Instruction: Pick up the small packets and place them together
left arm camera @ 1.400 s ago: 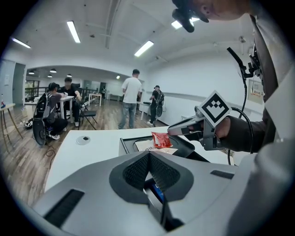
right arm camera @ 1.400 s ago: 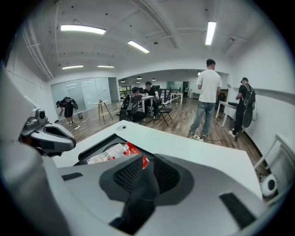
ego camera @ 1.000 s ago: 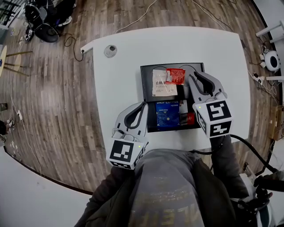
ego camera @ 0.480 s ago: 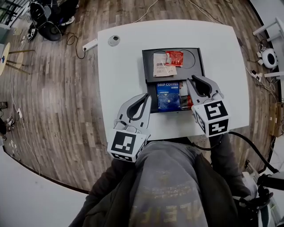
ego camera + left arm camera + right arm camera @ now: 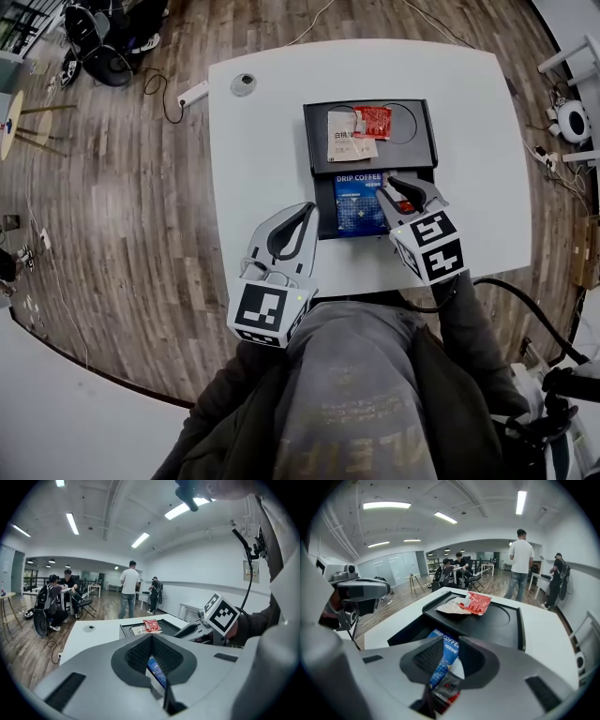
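A black two-part tray (image 5: 309,159) sits on the white table. Its far part holds a white packet (image 5: 349,139) with a red packet (image 5: 373,120) overlapping it. In the near part lie a blue drip-coffee packet (image 5: 356,202) and, to its right, a small red-and-white packet (image 5: 405,205). My right gripper (image 5: 392,182) points down over that near part. Its jaws have just been opening, and they stand slightly apart with the small packet (image 5: 447,686) and the blue one (image 5: 445,656) showing between them. My left gripper (image 5: 309,208) is shut and empty, just left of the tray's near corner.
A round cable cap (image 5: 243,84) is set into the table's far left, and a power strip (image 5: 192,94) lies off that edge. The table's front edge runs close under both grippers. Several people (image 5: 127,590) and chairs are far across the room.
My right gripper has come left and down from the tray's right side onto the near part, over the small red-and-white packet. The left gripper edged slightly toward the tray.
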`<state>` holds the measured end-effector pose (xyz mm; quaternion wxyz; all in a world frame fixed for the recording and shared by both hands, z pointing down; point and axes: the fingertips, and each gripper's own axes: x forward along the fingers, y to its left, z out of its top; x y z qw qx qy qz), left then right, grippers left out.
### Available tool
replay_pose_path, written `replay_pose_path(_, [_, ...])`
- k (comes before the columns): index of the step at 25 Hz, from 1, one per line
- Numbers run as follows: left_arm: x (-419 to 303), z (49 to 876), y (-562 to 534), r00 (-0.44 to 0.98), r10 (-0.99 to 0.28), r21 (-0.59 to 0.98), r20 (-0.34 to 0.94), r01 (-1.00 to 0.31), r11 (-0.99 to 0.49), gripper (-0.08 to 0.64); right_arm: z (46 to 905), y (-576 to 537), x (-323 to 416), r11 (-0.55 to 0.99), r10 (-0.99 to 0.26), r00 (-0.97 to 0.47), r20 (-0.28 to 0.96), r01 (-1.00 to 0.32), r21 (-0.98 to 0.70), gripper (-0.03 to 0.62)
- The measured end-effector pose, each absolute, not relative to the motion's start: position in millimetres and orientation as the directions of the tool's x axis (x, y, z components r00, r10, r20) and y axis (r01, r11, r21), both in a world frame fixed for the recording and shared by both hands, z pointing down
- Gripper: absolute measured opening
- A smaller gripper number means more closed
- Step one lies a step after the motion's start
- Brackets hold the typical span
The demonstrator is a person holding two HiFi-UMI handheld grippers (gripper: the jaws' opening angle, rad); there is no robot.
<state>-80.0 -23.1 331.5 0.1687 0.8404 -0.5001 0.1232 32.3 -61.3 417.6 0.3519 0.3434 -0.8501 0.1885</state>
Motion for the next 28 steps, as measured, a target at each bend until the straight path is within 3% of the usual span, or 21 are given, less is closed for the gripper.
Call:
replay_pose_path(10, [-85, 360, -47, 0.473, -0.77, 0.208, 0.428, -0.881, -0.425, -0.003, 466, -65, 20, 0.706, -0.312, -0.46, 0.831, -0.698, -0.121, 0.199])
replay_pose_path(19, [-90, 379, -60, 0.485, -0.744, 0.243, 0.46, -0.874, -0.42, -0.003, 479, -67, 16, 0.721, -0.29, -0.451, 0.844, -0.683, -0.117, 0.212])
replay_pose_path(24, [-90, 380, -59, 0.49, -0.743, 0.245, 0.457, -0.872, -0.424, -0.003, 478, -65, 17, 0.732, -0.307, -0.436, 0.846, -0.677, -0.083, 0.168])
replay_pose_path(28, [-93, 376, -54, 0.485, -0.75, 0.24, 0.45, -0.875, -0.421, -0.003, 472, -61, 12, 0.733, -0.323, -0.46, 0.827, -0.674, -0.088, 0.06])
